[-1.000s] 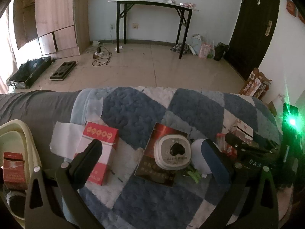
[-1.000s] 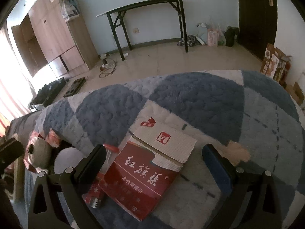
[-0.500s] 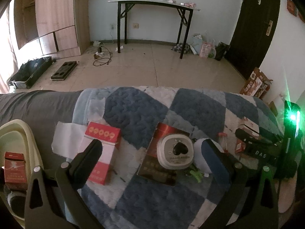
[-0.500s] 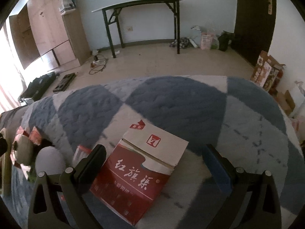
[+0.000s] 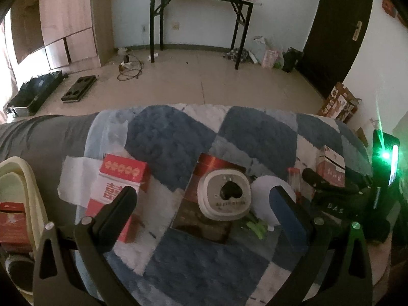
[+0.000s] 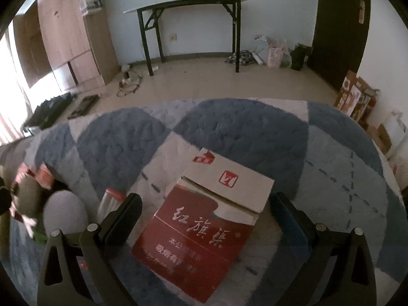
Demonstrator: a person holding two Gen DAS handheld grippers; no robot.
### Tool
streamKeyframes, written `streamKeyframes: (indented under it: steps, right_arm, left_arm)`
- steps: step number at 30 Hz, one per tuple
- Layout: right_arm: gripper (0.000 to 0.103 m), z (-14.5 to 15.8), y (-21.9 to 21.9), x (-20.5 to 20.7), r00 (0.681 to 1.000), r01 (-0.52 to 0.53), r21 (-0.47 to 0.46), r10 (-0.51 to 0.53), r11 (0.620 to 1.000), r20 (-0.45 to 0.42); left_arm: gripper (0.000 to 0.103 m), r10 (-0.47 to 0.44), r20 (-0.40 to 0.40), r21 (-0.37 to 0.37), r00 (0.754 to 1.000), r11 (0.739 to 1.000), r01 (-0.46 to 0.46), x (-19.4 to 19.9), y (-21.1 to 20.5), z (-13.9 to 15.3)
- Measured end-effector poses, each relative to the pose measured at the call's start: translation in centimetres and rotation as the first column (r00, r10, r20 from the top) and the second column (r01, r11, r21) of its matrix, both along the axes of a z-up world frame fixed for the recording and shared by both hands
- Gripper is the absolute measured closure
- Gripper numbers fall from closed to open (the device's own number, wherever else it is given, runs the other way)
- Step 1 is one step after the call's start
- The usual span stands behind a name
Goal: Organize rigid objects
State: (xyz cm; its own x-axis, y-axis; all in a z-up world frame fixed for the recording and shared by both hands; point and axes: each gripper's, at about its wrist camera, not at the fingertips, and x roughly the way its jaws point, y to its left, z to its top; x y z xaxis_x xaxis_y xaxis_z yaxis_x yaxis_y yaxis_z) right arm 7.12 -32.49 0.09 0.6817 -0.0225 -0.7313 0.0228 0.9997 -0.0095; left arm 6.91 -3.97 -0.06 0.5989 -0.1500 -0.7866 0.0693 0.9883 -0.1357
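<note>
The red-and-white carton (image 6: 204,229) lies flat on the checked blanket (image 6: 242,132) between the wide-apart jaws of the right gripper (image 6: 204,219), light and stiff (likely crushable), best pinched across its 9-and-3-o'clock edges; the left gripper (image 5: 204,204) also gapes, empty.

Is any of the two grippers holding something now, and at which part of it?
Nothing is held. The left gripper and right gripper are both open; the red and white carton lies between the right fingers, untouched.

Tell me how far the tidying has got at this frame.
Early. Done: one red box already lies in the cream basket. In hand: nothing; the right hand-held gripper is open around the red-and-white carton, the left hand-held gripper open. Left: white round device, red-and-white box.
</note>
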Motion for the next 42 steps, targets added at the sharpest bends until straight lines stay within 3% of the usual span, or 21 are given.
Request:
streamKeyframes:
  steps: [4,6,11,17,20,23,27,28,37,42]
  right_arm:
    - [0.000,-0.1,0.3,0.2,1.000,-0.007,-0.023,0.007,1.000,0.001]
    - [0.000,-0.2,0.3,0.3,1.000,-0.011,-0.022,0.011,1.000,0.000]
    - [0.000,-0.2,0.3,0.3,1.000,-0.014,-0.028,0.014,1.000,0.002]
    - [0.000,-0.3,0.3,0.3,1.000,-0.023,-0.040,0.023,0.999,0.006]
    - [0.000,-0.3,0.3,0.2,0.999,-0.031,-0.038,0.031,0.999,0.009]
    - [0.011,-0.1,0.3,0.1,0.998,-0.056,-0.048,0.057,0.997,0.011]
    - [0.036,0.6,-0.3,0.0,0.995,-0.095,-0.056,0.096,0.994,0.007]
    - [0.038,0.8,-0.5,-0.1,0.995,-0.102,-0.054,0.103,0.993,0.012]
    - [0.047,0.5,-0.3,-0.7,0.988,-0.142,-0.117,0.147,0.983,0.038]
    - [0.047,2.6,-0.7,-2.0,0.975,-0.167,-0.082,0.176,0.983,0.133]
  left_arm:
    - [0.003,-0.012,-0.017,-0.015,1.000,1.000,0.012,0.1,-0.4,-0.3]
    - [0.016,-0.019,-0.019,-0.015,1.000,1.000,0.019,0.2,-0.6,-0.4]
    - [0.022,-0.031,-0.043,-0.020,0.999,0.999,0.030,0.7,-1.2,-1.3]
    - [0.046,-0.032,-0.031,0.002,0.999,0.999,0.032,0.9,-1.8,-1.8]
    - [0.046,-0.032,-0.019,-0.024,0.999,0.999,0.032,0.9,-1.3,-1.6]
    - [0.046,-0.032,-0.015,-0.034,0.999,0.999,0.031,0.8,-0.8,-1.6]
    - [0.046,-0.041,-0.004,-0.050,0.999,0.998,0.040,0.7,0.0,-1.1]
    - [0.046,-0.041,0.001,-0.053,0.999,0.998,0.041,0.7,-0.1,-0.9]
    - [0.046,-0.028,0.036,-0.080,0.999,0.996,0.031,0.2,1.1,0.4]
    - [0.047,0.026,0.077,-0.057,0.997,0.998,-0.021,-0.7,3.1,1.7]
